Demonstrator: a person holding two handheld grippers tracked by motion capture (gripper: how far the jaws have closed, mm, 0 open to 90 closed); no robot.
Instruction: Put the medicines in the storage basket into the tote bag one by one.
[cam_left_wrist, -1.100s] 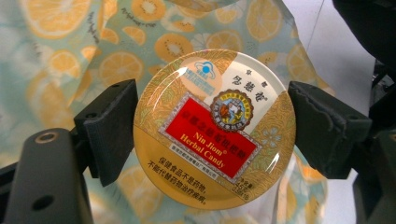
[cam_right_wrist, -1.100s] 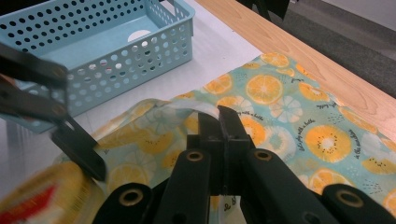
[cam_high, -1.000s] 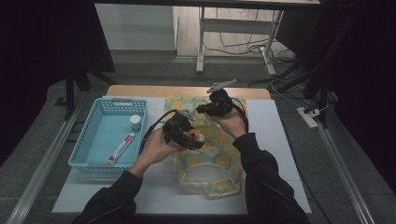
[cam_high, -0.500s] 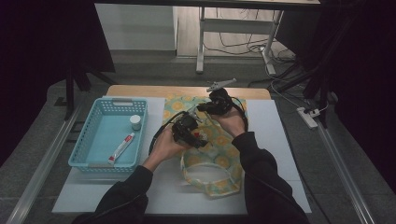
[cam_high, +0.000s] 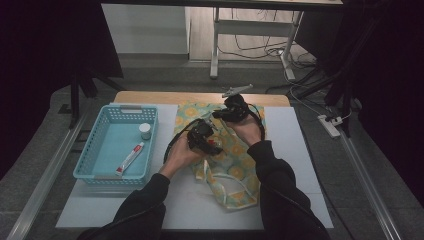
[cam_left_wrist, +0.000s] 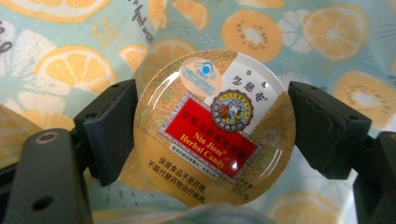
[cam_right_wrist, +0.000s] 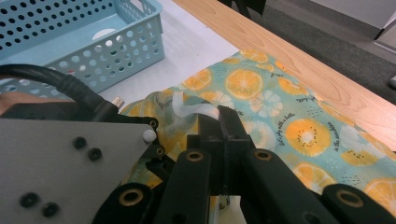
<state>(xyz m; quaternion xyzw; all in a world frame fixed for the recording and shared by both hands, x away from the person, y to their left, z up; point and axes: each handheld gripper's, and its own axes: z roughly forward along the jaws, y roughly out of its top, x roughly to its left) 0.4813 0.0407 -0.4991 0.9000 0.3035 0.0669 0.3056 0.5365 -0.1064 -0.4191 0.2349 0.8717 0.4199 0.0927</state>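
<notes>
Both forearms extend forward over the desk (cam_high: 300, 165). Left tongs (cam_left_wrist: 212, 135) clamp the round candy tin (cam_left_wrist: 215, 126) between both jaws, above the orange-print bag (cam_high: 235, 165). Right tongs (cam_right_wrist: 224, 123) are clenched on the bag's white-edged rim (cam_right_wrist: 194, 109)

The round tin (cam_left_wrist: 214, 126) in the left gripper view carries a red band across its lid with "Nin Jiom" and "Herbal Candy" in gold Latin letters. Chinese characters run along the red band, at 2 o'clock on the white patch and at 6 o'clock in 2 rows, too small to read for certain. The fruit-print cloth (cam_right_wrist: 299, 116) bears script lettering, illegible here.
</notes>
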